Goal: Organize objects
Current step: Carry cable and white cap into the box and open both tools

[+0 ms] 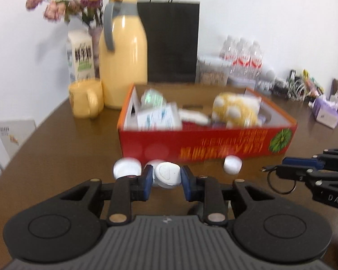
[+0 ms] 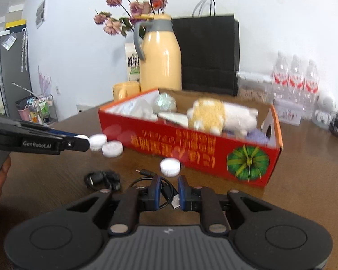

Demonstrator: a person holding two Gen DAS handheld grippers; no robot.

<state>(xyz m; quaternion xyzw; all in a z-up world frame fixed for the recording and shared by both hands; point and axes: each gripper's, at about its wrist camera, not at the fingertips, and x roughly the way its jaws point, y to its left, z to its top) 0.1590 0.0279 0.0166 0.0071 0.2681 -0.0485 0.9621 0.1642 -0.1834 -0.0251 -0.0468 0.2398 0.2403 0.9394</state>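
Note:
A red cardboard box on the brown table holds a yellow-white plush toy and white packets. Three white bottle caps lie in front of it. My left gripper is shut on one white cap; a second cap lies to its left, a third to the right. My right gripper holds a black USB cable between its blue pads, its loop hanging below.
A yellow thermos, yellow mug, carton and flowers stand behind the box at left. A black paper bag and water bottles stand at the back. A second black cable lies on the table.

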